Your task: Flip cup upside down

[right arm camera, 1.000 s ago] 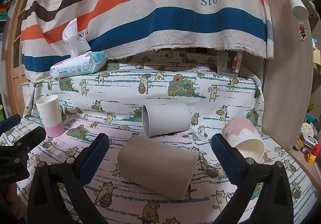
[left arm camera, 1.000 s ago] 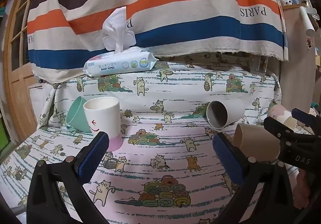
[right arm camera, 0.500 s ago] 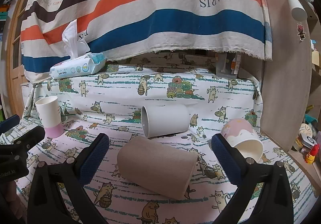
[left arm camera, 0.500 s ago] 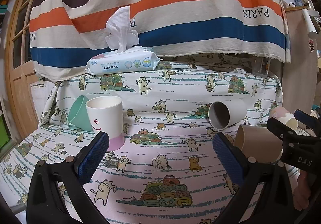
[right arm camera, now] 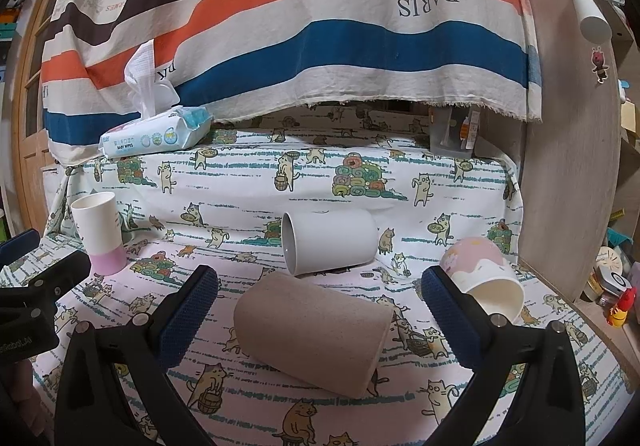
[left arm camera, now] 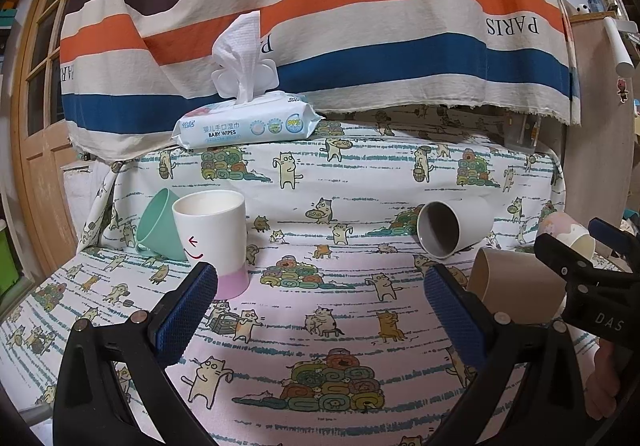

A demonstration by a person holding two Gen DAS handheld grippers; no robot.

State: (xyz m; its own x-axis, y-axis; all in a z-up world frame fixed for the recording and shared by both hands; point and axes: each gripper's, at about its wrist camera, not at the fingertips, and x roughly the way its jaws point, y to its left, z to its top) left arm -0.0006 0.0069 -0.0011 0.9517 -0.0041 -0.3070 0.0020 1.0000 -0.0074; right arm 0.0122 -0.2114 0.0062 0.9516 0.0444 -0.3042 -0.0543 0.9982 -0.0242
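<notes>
The right tool point(right arm camera: 320, 310) hangs spread over the brown cup point(right arm camera: 312, 334), lying sideways. The left tool point(left arm camera: 320, 310) is spread too. I'd close across its middle, then tip it mouth-down.

Both grippers are matte black plastic tongs. The left gripper point(left arm camera: 320, 304) has two long arms ending in dark blue pads point(left arm camera: 185, 313) with a fine mesh texture; a round silver screw sits on each arm just behind the pad. The right gripper point(right arm camera: 319, 308) looks the same: black arms, blue textured pads point(right arm camera: 449, 313), silver screws. White lettering "DAS" marks its body. Bare skin point(left arm camera: 608, 378) shows just below that lettering.
</notes>
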